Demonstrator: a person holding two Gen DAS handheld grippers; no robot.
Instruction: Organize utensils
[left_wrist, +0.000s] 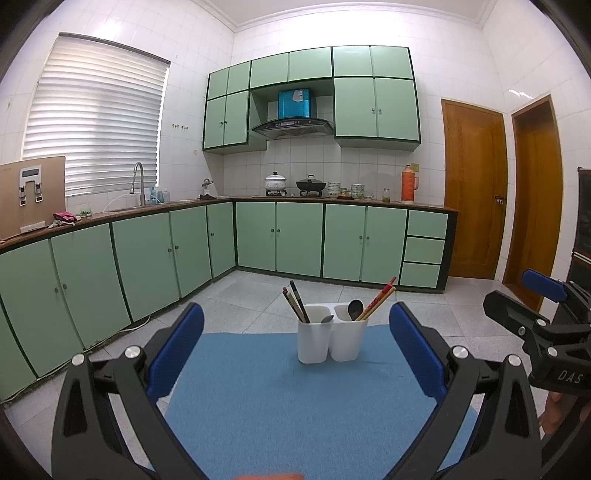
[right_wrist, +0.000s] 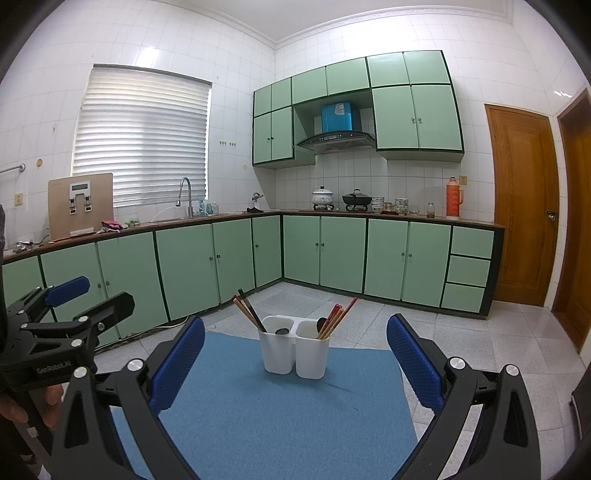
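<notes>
- Your left gripper (left_wrist: 295, 354) and right gripper (right_wrist: 295, 360) both gape wide, holding nothing.
- Chopsticks (left_wrist: 376, 303) in the white holder (left_wrist: 330, 341) near the mat's (left_wrist: 280, 406) far edge look light, stiff, slippery (likely); pinch mid-shaft.

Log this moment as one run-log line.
left tool: open, empty | right tool: open, empty | white holder: upright on blue mat | chopsticks, spoons: in both compartments | mat otherwise bare

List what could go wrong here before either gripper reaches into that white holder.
1. The white two-cup holder stands free on the blue mat; pulling a utensil sideways may tip it.
2. The red chopsticks lean far out over the rim, so a gripper could knock them out.
3. The left gripper and right gripper, both open, aim at the same holder and might collide.
</notes>
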